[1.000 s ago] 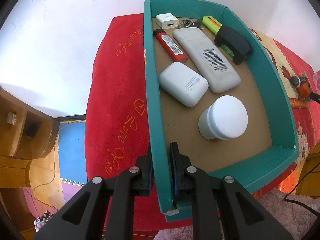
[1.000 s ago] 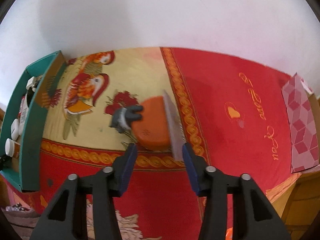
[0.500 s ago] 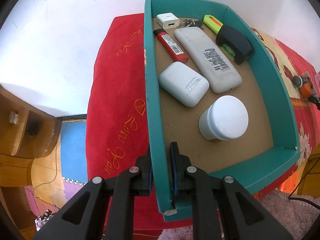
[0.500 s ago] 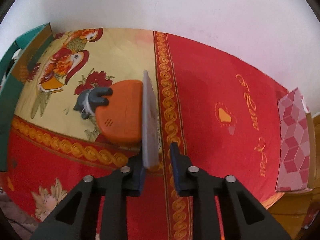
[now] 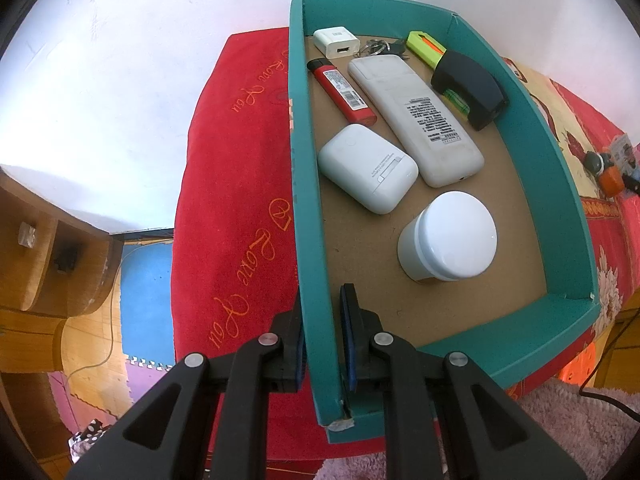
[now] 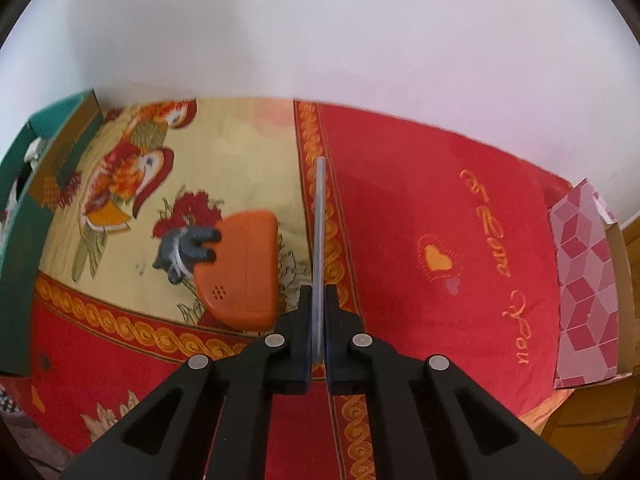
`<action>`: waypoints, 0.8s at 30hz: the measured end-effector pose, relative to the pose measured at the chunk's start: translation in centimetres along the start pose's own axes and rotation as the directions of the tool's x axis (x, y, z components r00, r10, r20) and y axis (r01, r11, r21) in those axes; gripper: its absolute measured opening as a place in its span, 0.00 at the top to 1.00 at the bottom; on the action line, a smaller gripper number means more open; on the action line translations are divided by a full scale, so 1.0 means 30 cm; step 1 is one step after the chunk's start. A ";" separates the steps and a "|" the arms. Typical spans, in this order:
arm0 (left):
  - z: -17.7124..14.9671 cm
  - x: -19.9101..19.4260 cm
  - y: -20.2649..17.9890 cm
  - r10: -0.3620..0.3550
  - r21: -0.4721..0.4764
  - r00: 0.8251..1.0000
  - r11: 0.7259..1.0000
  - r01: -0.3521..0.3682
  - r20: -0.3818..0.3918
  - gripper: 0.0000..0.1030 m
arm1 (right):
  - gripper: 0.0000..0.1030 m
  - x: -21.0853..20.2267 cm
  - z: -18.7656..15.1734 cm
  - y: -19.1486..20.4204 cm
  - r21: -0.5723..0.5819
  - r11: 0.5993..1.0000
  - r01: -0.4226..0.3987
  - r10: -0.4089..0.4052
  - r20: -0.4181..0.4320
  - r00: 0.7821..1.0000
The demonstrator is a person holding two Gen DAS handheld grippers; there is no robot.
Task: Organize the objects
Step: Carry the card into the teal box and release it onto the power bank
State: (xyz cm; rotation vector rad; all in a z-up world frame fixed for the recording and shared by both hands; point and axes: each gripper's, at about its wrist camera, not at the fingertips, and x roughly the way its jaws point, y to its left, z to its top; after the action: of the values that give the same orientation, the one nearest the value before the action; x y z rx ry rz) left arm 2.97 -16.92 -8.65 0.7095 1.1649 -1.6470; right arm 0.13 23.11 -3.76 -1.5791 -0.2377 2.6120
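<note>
My left gripper (image 5: 322, 300) is shut on the left wall of the teal box (image 5: 308, 160), one finger inside and one outside. The box holds a white jar (image 5: 452, 236), a white case (image 5: 368, 168), a white remote (image 5: 416, 120), a red lighter (image 5: 342, 90), a white charger (image 5: 336, 42), keys (image 5: 376, 46), a green highlighter (image 5: 424, 46) and a black item (image 5: 470, 86). My right gripper (image 6: 319, 292) is closing its jaws on a thin grey card (image 6: 320, 220), seen edge-on with the pads pressing both faces. An orange device (image 6: 244, 268) with a grey plug (image 6: 188, 250) lies just left of it.
A red and yellow patterned cloth (image 6: 400, 220) covers the table against a white wall. A pink patterned box (image 6: 584, 288) stands at the table's right edge. The teal box (image 6: 16, 220) shows at the far left of the right wrist view. Wooden furniture (image 5: 40, 260) stands beyond the left edge.
My right gripper closed from wide open onto the grey card, which now stands edge-on between its pads. My left gripper and the teal box have stayed as they were.
</note>
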 end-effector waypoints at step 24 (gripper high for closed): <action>0.001 -0.002 -0.006 0.001 -0.003 1.000 1.000 -0.001 0.002 0.88 | 0.95 -0.228 0.194 0.632 -0.281 0.891 -0.355 0.389 0.071 0.919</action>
State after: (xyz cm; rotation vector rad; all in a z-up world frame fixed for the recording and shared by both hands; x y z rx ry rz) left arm 2.82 -16.90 -8.53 0.7062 1.1653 -1.6439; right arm -1.60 2.90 1.57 -1.6860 -0.3324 3.0946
